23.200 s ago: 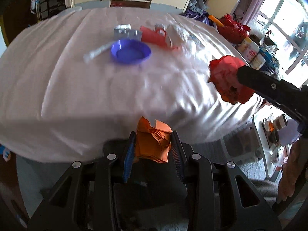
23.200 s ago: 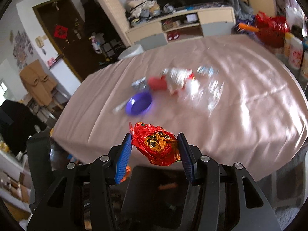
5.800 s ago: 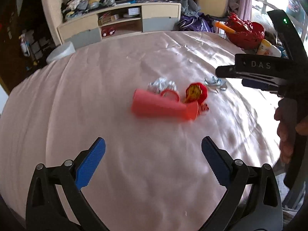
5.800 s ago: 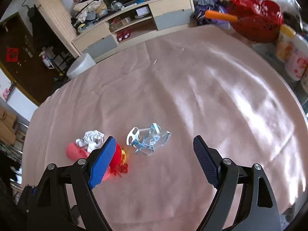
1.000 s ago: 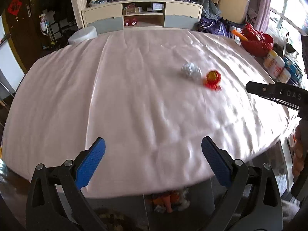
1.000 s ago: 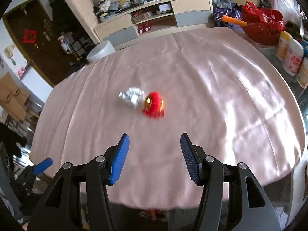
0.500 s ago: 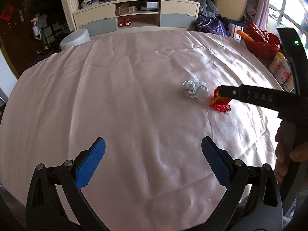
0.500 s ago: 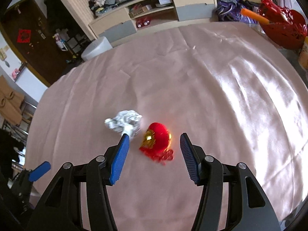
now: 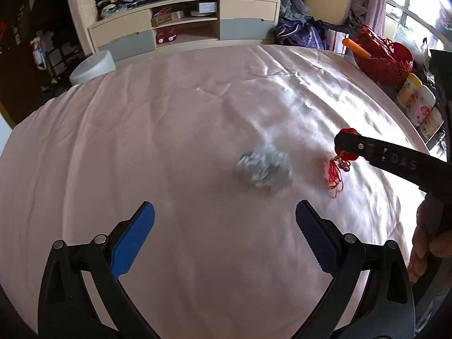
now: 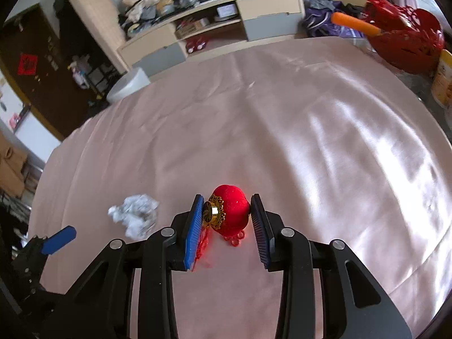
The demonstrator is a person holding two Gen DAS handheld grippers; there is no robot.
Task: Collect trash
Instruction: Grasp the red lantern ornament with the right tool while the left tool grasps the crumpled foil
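Note:
A red lantern ornament (image 10: pixel 230 210) with a gold cap and red tassel lies on the pink tablecloth (image 10: pixel 282 130). My right gripper (image 10: pixel 226 214) straddles it, jaws closing, and both blue pads touch its sides. In the left wrist view the same ornament (image 9: pixel 349 158) shows under the right gripper's black finger, its tassel trailing on the cloth. A crumpled white paper ball (image 9: pixel 264 169) lies just ahead of my left gripper (image 9: pixel 224 217), which is wide open and holds nothing. In the right wrist view the paper ball (image 10: pixel 134 217) sits to the left of the ornament.
A red basket (image 9: pixel 381 59) and several bottles (image 9: pixel 418 107) stand at the table's right edge. Beyond the far edge are a white bin (image 9: pixel 90 66) and a low cabinet (image 9: pixel 183 25). A person's hand (image 9: pixel 426 243) grips the right tool.
Both grippers have come forward and lower over the table. The right jaws have narrowed onto the red ornament. The paper ball is now nearer the left gripper.

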